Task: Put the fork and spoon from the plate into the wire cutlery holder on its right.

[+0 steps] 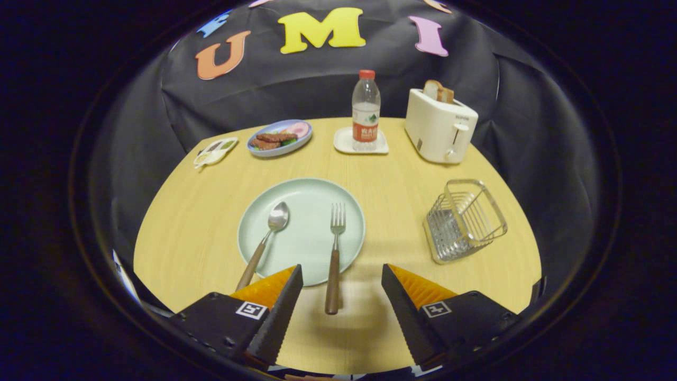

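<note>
The tongs [342, 275] are held wide open above the near edge of the table [185, 233], with nothing gripped between the two fingers [280, 296]. The wooden end of the fork's handle is seen in the gap between the fingers, untouched by either one.

A pale green plate [304, 248] is set at the middle of the table, just ahead of the fingers. The fork [335, 254] is laid on the right half of the plate, tines pointing toward the far edge, and its brown handle is carried over the plate's near rim onto the table. The spoon [267, 238] is laid on the left half, bowl up and toward the far side, with its handle slanting over the near left rim toward the left finger. The two pieces are kept apart, side by side.

The wire cutlery holder [465, 219] is placed near the right edge of the table, well apart from the plate; it is seen tilted toward the plate, and nothing can be made out inside it.

Along the far edge a cream toaster [439, 129] with bread slices [438, 91] standing in it is found at the right, a water bottle [365, 108] on a small white coaster [346, 143] at the middle, a blue dish of food [280, 137] left of that, and a small white item [214, 151] at the far left corner, too small to be identified.
</note>
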{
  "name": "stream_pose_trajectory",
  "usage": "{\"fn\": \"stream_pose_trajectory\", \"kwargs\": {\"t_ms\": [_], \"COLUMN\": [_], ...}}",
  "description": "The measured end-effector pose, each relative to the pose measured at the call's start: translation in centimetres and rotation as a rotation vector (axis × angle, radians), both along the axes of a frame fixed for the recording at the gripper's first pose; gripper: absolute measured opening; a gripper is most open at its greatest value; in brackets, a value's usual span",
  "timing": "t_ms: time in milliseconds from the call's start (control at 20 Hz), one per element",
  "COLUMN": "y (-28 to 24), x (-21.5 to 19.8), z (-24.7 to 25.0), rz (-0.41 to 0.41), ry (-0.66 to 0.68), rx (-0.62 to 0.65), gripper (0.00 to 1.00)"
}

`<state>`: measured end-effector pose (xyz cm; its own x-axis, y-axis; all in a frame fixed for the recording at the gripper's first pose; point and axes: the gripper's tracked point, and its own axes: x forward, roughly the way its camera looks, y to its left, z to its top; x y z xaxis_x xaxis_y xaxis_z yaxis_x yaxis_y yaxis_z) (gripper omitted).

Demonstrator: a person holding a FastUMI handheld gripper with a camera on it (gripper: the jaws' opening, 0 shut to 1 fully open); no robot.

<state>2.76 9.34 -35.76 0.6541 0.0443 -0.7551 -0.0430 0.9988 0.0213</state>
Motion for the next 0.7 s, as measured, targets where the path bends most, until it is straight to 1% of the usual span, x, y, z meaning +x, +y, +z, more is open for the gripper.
{"fn": "stream_pose_trajectory", "kwargs": {"t_ms": [100,200,250,300,450,600,700], "y": [0.5,0.4,0.6,0.6,1.0,0.9,1.2], "x": [-0.1,0.0,0.1,0.2,0.2,0.2,0.0], "z": [-0.6,-1.1,-1.6,-2.0,-2.8,-3.5,-3.6], "rz": [0.003,0.003,-0.001,-0.01,-0.034,-0.06,-0.058], "ry": [0.023,0.038,0.047,0.054,0.095,0.128,0.138], "rx": [0.003,-0.012,-0.016,-0.014,0.032,0.053,0.06], "gripper": [0.82,0.77,0.69,0.65,0.54,0.47,0.46]}}
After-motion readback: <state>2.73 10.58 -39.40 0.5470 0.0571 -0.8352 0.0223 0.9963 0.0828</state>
